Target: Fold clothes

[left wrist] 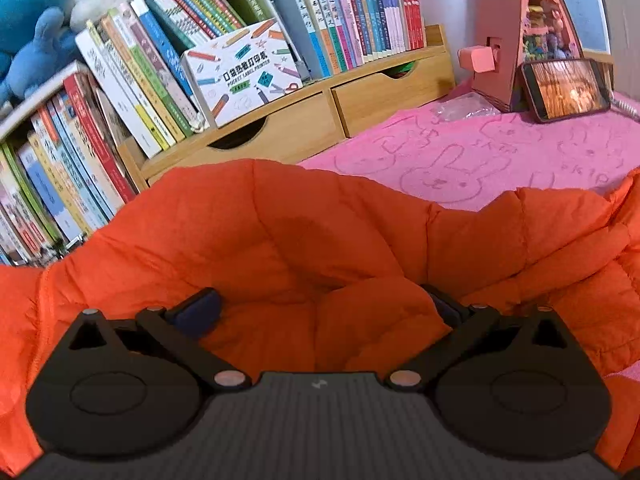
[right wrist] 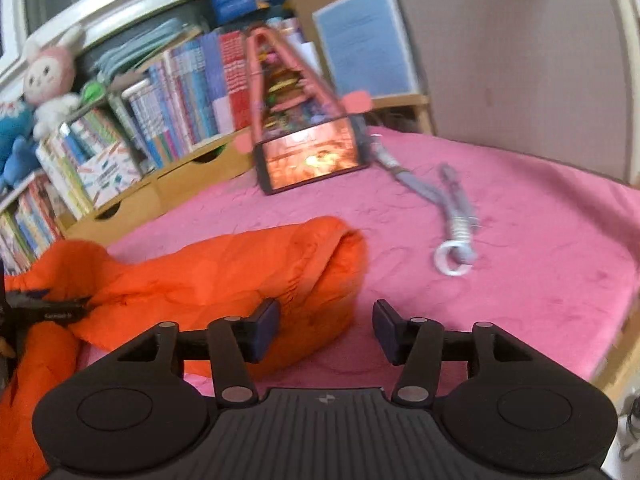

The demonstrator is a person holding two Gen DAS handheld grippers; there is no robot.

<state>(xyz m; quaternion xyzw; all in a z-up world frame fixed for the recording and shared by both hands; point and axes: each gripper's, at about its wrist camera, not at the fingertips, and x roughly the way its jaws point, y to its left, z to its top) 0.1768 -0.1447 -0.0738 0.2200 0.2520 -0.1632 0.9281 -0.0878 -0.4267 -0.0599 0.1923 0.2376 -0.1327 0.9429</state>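
Observation:
An orange puffy jacket (left wrist: pixel 304 240) lies bunched on the pink blanket (left wrist: pixel 500 152). In the left wrist view my left gripper (left wrist: pixel 320 308) stands with its jaws wide apart, sunk into the jacket. A thick fold bulges up between the fingers and hides part of the right pad. In the right wrist view the jacket (right wrist: pixel 224 276) stretches from the left edge to a rounded folded end. My right gripper (right wrist: pixel 326 328) is open at that end. The left pad is against the fabric and the right pad is free over the blanket (right wrist: pixel 500 280).
A wooden shelf with drawers (left wrist: pixel 288 128) full of books runs along the back. A phone with a lit screen (right wrist: pixel 316 156) leans on a pink cardboard house (right wrist: pixel 280 76). A grey lanyard with a ring clip (right wrist: pixel 452 232) lies to the right. Plush toys (right wrist: pixel 48 80) sit on the shelf.

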